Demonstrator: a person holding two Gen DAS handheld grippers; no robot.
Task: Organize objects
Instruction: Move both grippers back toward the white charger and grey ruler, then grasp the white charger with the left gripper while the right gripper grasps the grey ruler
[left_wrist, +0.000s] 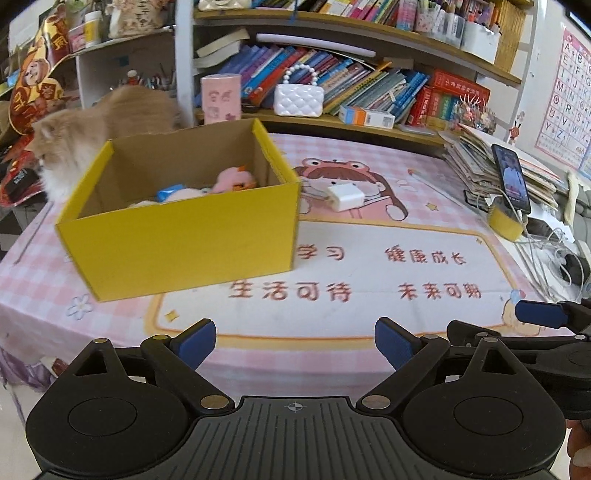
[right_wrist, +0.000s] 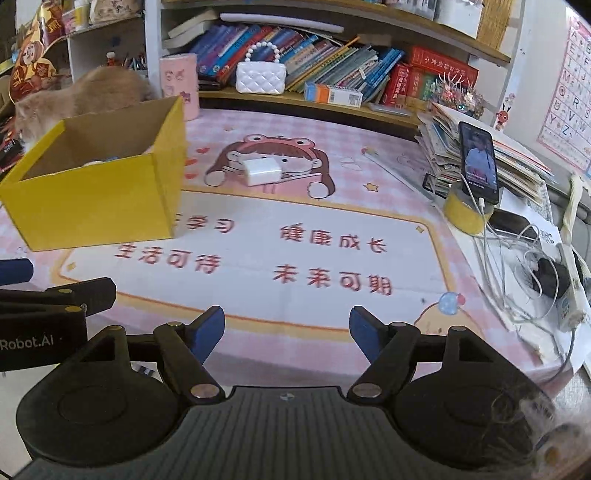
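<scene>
- The left gripper (left_wrist: 295, 341) hangs over the near edge of the table. Its two blue pads stand wide apart, with nothing between them.
- The right gripper (right_wrist: 287, 332) hangs just beside it. Its blue pads stand apart too, and it holds nothing.
- A yellow cardboard box (left_wrist: 184, 236) sits on the pink desk mat (left_wrist: 369, 266), on the left side. Its top is open.
- Inside the box lie soft toys: a pink plush toy (left_wrist: 232, 179) and something blue (left_wrist: 166, 194) next to it.
- A white charger plug (right_wrist: 261, 171) lies on the mat, right of the box. It rests on the cartoon girl picture and is well apart from both grippers.
- A fluffy orange cat (left_wrist: 92, 125) stands behind the box, at the far left.
- A phone (right_wrist: 479, 162) leans upright on a yellow tape roll (right_wrist: 463, 216) at the right, with a white cable plugged in.
- A white pearl-handled purse (left_wrist: 299, 98) sits on the bookshelf at the back, in front of the books.
</scene>
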